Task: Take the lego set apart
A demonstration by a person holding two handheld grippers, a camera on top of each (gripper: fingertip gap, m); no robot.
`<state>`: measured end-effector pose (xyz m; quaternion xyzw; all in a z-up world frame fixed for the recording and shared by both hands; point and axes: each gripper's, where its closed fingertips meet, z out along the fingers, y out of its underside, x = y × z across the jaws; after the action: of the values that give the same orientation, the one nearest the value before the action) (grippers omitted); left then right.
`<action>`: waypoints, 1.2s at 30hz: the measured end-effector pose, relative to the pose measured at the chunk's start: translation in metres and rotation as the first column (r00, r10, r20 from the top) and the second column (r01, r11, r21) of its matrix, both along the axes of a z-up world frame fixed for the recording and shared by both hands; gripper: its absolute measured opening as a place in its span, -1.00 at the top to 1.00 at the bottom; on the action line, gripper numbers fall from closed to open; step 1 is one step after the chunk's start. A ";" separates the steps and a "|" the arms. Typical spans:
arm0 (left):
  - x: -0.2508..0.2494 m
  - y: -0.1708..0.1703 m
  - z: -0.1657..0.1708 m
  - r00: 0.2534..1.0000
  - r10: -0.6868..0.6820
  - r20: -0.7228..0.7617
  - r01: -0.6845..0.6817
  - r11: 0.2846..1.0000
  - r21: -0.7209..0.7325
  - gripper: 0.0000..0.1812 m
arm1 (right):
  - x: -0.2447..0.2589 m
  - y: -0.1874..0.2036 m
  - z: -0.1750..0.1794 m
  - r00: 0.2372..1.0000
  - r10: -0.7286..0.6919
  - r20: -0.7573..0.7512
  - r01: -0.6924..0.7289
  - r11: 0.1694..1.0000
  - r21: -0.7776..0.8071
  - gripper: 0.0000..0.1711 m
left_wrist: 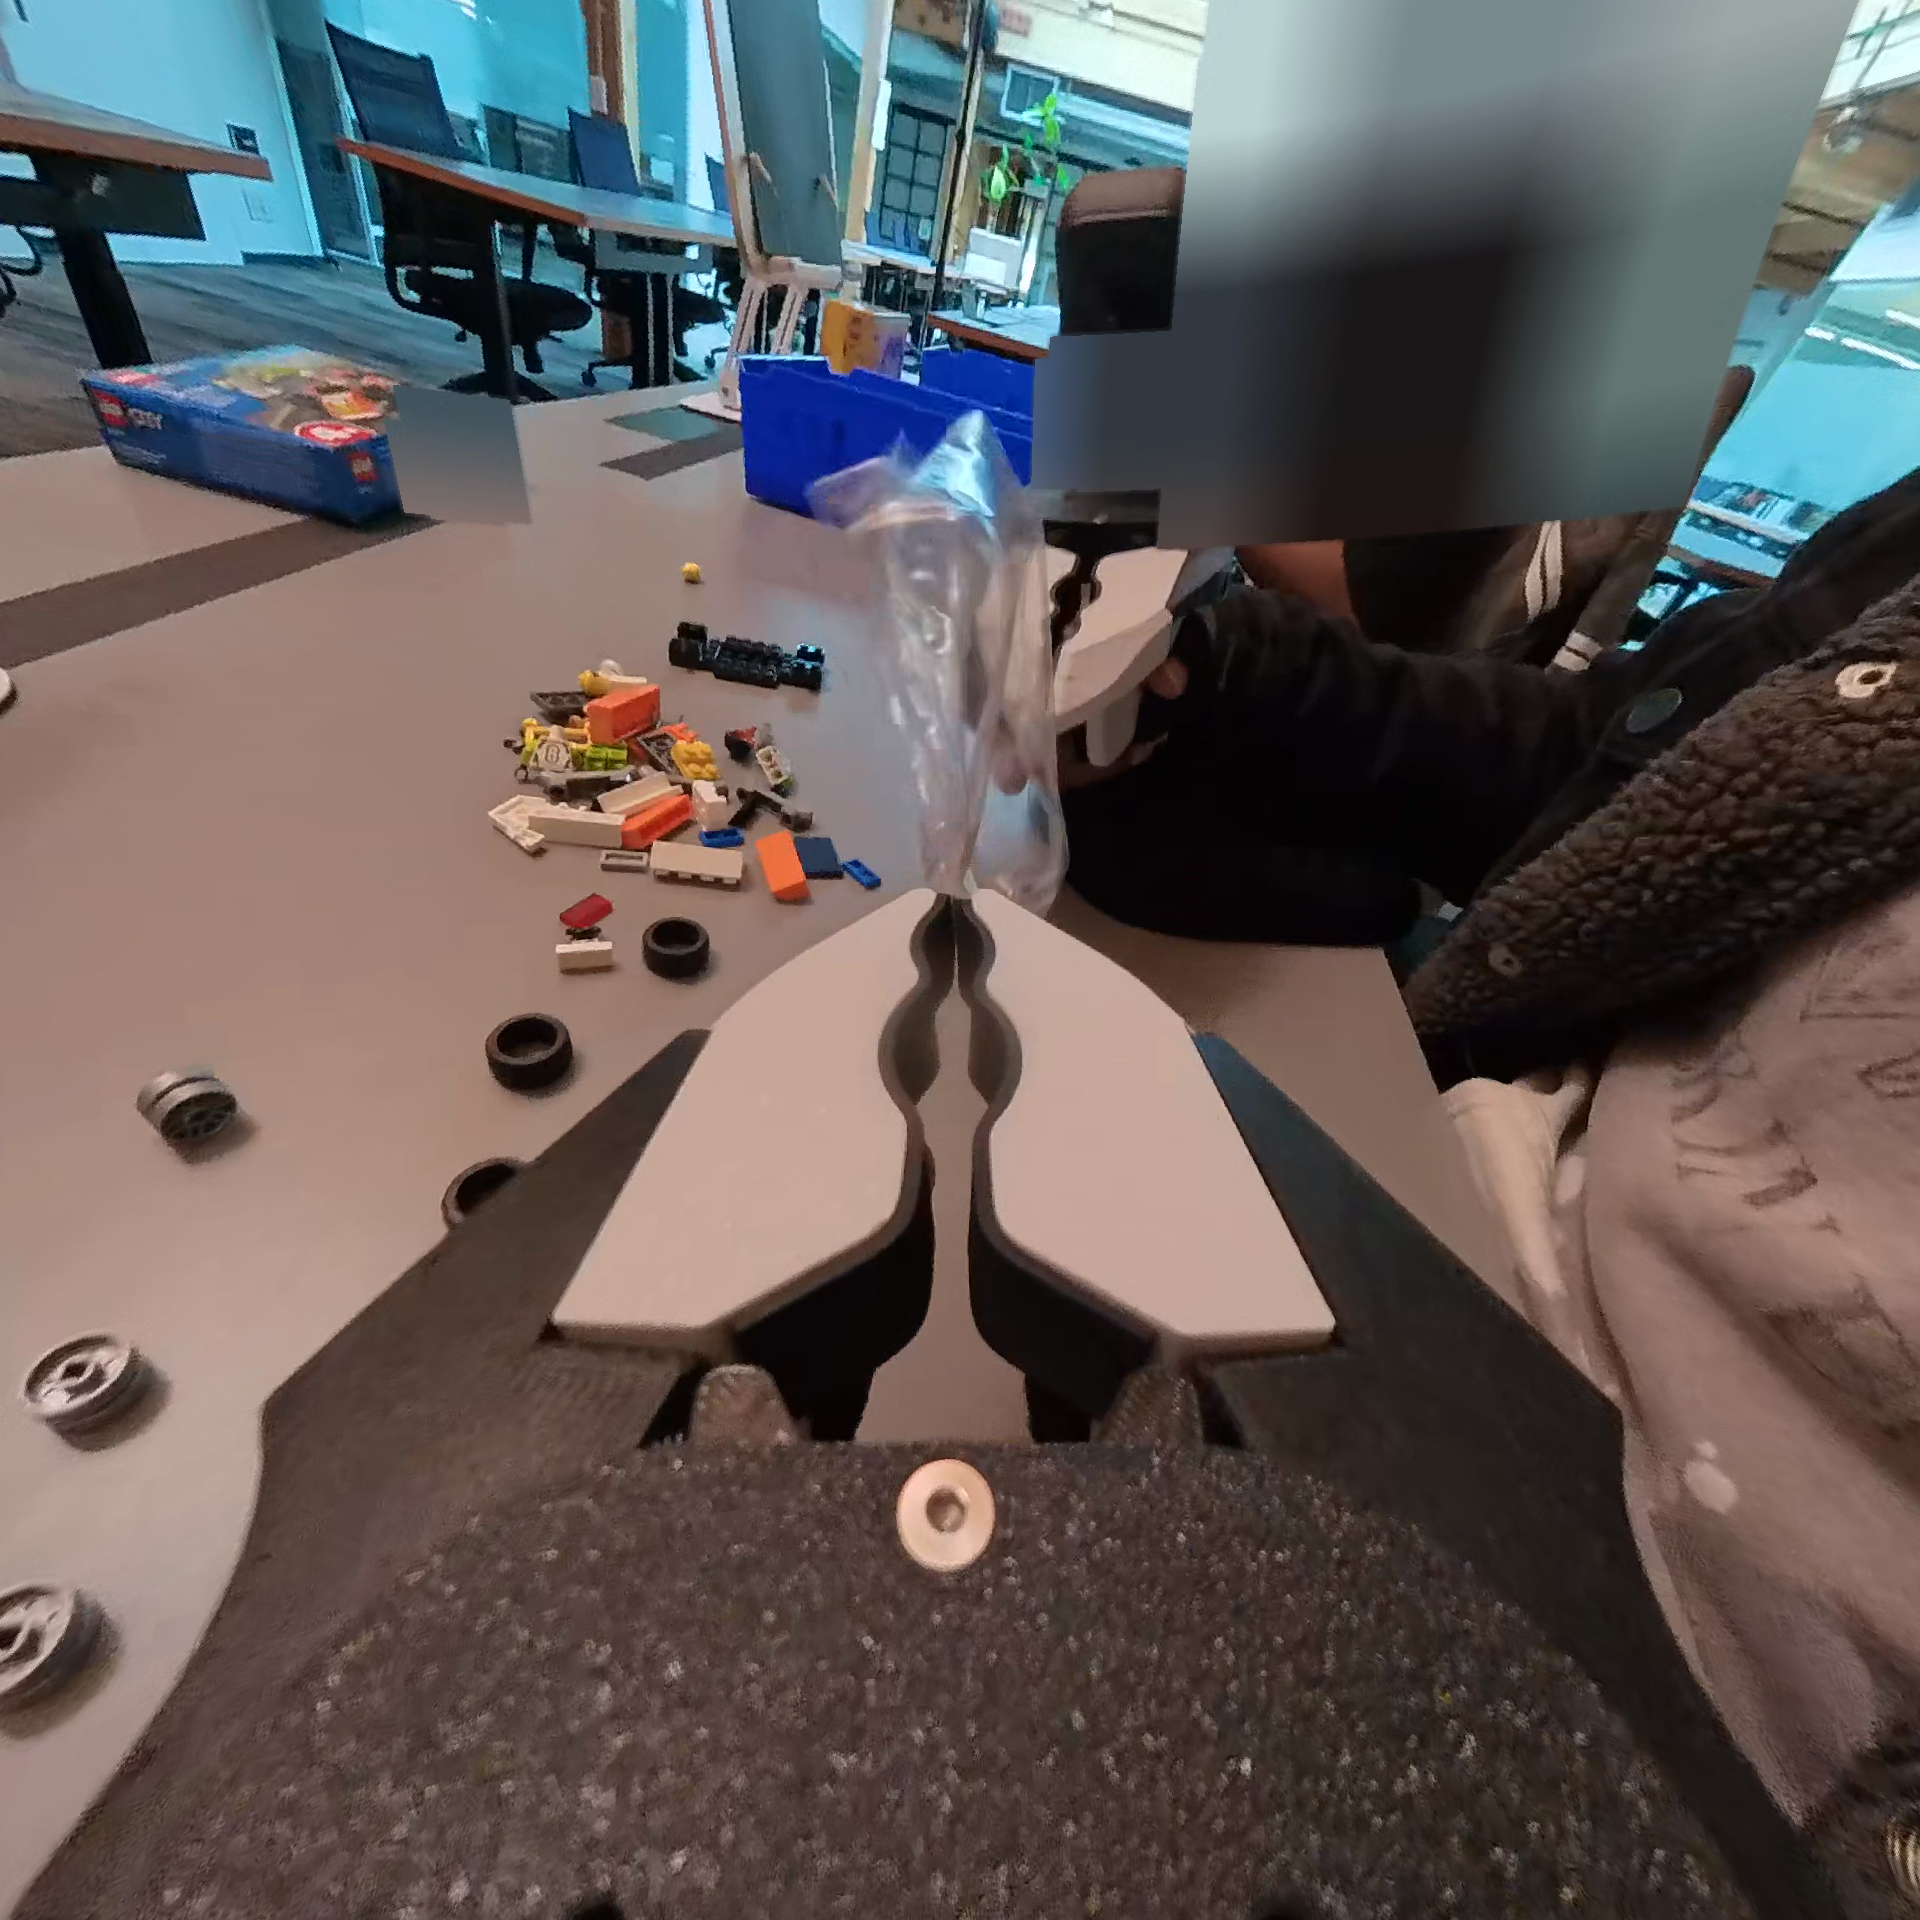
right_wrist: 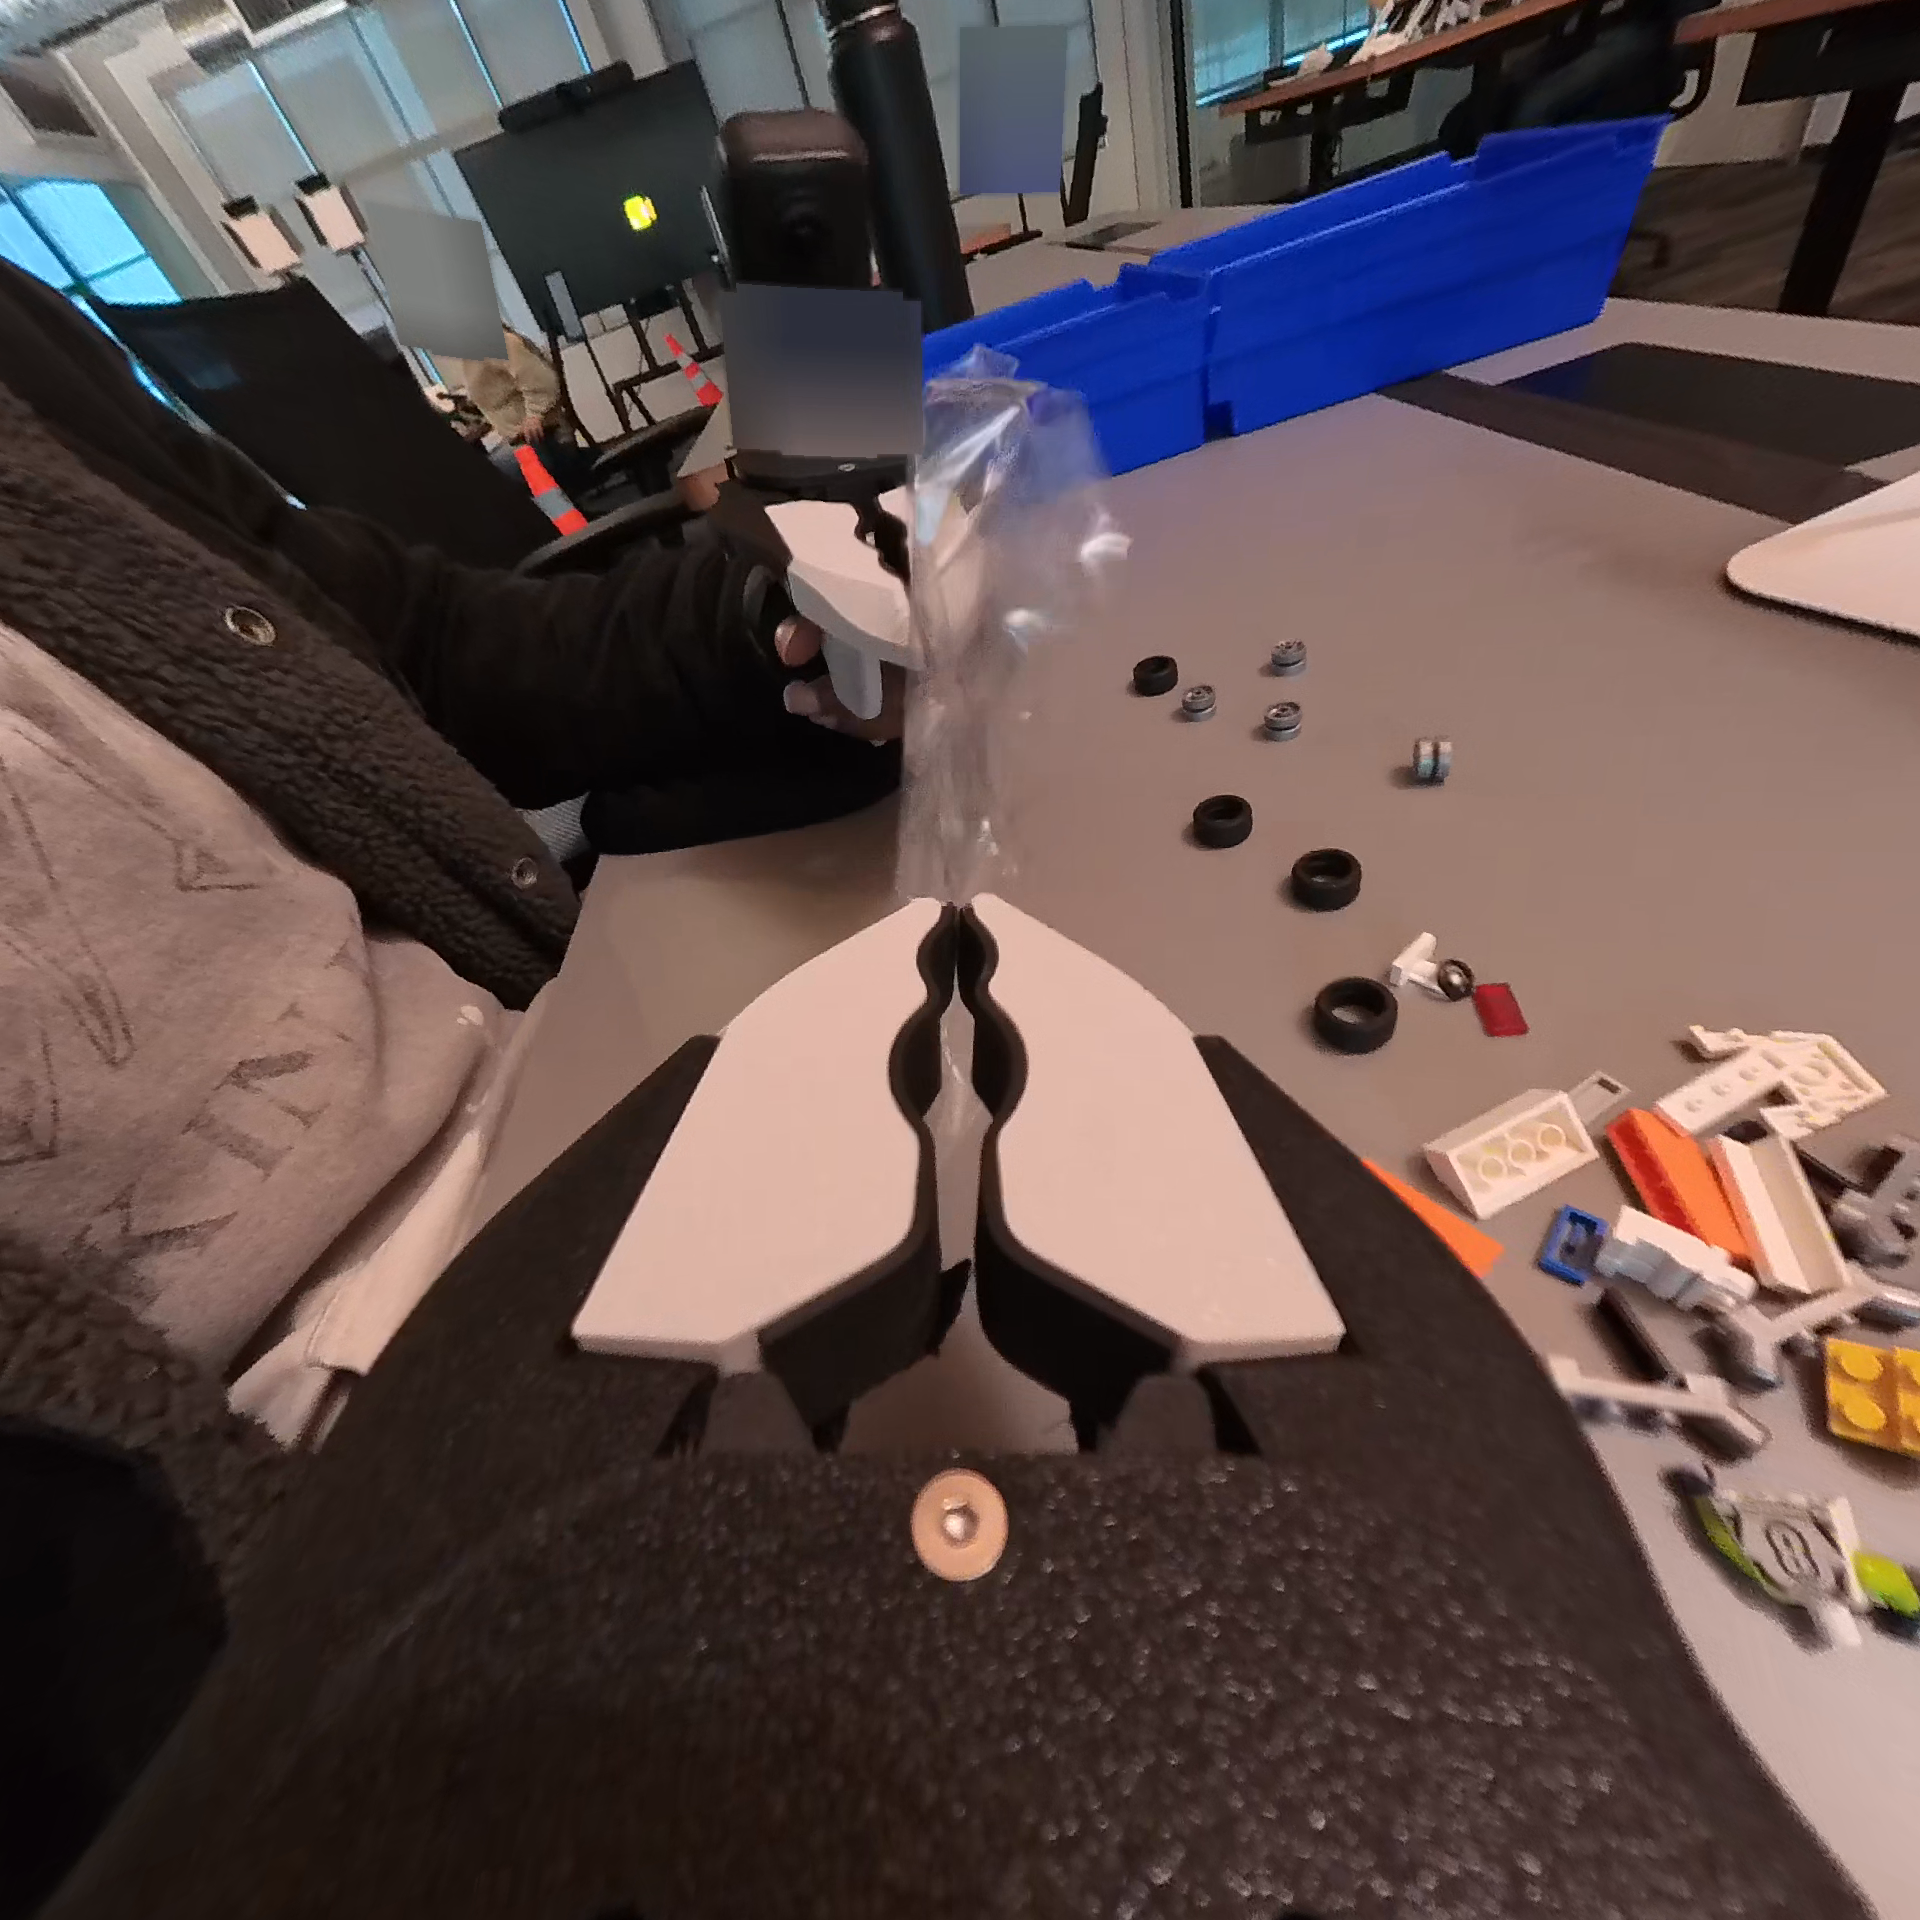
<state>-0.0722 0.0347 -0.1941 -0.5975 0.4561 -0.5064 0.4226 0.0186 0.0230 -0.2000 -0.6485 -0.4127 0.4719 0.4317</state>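
Observation:
A crumpled clear plastic bag (left_wrist: 966, 665) hangs in the air between my two grippers. My left gripper (left_wrist: 954, 906) is shut, and its tips pinch the bag's lower end. My right gripper (right_wrist: 958, 910) is shut on the same bag (right_wrist: 966, 623), with plastic showing between its fingers. Each gripper shows behind the bag in the other's view: the right one (left_wrist: 1117, 665) and the left one (right_wrist: 847, 603). Loose lego pieces (left_wrist: 644, 769) lie in a pile on the grey table (left_wrist: 312, 831); the pile also shows in the right wrist view (right_wrist: 1714, 1195).
Black tyres (left_wrist: 675, 948) (right_wrist: 1325, 878) and grey wheel hubs (left_wrist: 187, 1107) (right_wrist: 1283, 717) are scattered on the table. A black chassis piece (left_wrist: 748, 660), the lego box (left_wrist: 249, 426) and blue bins (left_wrist: 883, 416) (right_wrist: 1351, 281) stand farther back. A person's dark sleeve (left_wrist: 1351, 748) rests at the table edge. Some 11 cm of space lies between my two pairs of fingers.

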 end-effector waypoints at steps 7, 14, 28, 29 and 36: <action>0.010 -0.006 -0.004 1.000 0.003 -0.025 -0.002 0.999 0.049 1.00 | -0.017 -0.005 -0.005 0.999 0.012 0.036 -0.014 0.998 0.057 1.00; -0.009 0.006 0.011 0.997 0.060 0.056 -0.065 0.995 0.082 1.00 | -0.001 -0.009 0.017 1.000 -0.002 -0.025 0.007 0.983 0.185 1.00; -0.001 -0.008 0.007 0.992 0.120 -0.023 -0.095 0.871 0.481 1.00 | 0.018 0.000 0.045 0.980 -0.166 0.108 0.115 0.922 0.370 0.65; -0.001 -0.007 0.004 0.991 0.129 -0.040 -0.092 0.860 0.501 1.00 | 0.019 -0.002 0.052 0.977 -0.169 0.129 0.106 0.913 0.395 0.66; 0.002 -0.009 -0.010 0.982 0.151 -0.114 -0.056 0.809 0.586 1.00 | 0.004 -0.004 0.060 0.930 -0.160 0.332 -0.001 0.900 0.436 1.00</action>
<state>-0.0705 0.0260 -0.2039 -0.5018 0.5868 -0.2715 0.5746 0.0227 0.0190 -0.1405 -0.6294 -0.5508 0.2247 0.5000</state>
